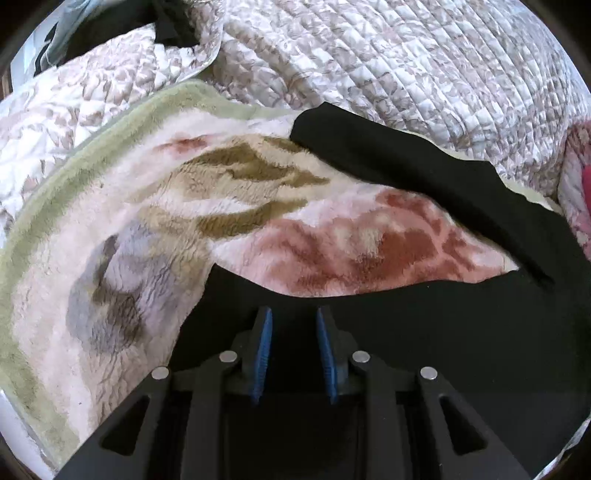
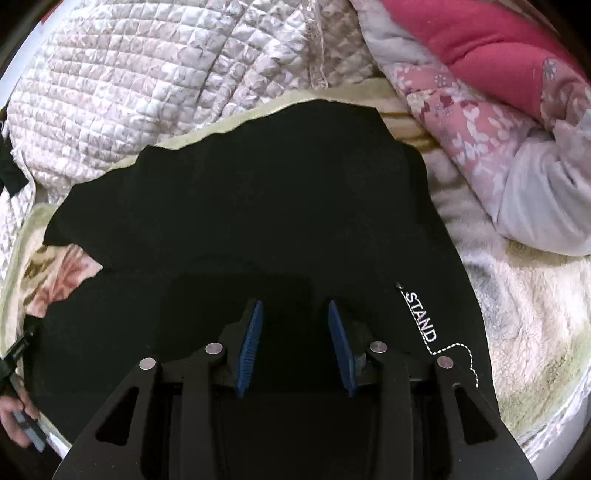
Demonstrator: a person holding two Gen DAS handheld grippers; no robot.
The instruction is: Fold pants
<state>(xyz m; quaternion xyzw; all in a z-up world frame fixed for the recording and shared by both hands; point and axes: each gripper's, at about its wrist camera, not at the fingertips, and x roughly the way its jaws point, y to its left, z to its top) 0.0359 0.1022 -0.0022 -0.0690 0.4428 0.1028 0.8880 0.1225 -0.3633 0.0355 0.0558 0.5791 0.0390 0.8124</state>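
Note:
Black pants (image 1: 424,317) lie on a fluffy floral blanket (image 1: 155,229); one leg (image 1: 388,155) runs up and away to the right. My left gripper (image 1: 294,314) is open, its blue pads over the pants' near edge, holding nothing. In the right wrist view the pants (image 2: 277,206) fill the middle, with white "STAND" lettering (image 2: 423,315) and a dotted stitched line at the right. My right gripper (image 2: 295,306) is open just above the black fabric, holding nothing.
A quilted pale bedspread (image 1: 369,59) lies bunched behind the blanket. A pink floral quilt with red lining (image 2: 480,74) is piled at the right. Another dark garment (image 1: 173,26) sits at the far left. A hand (image 2: 14,421) shows at the lower left.

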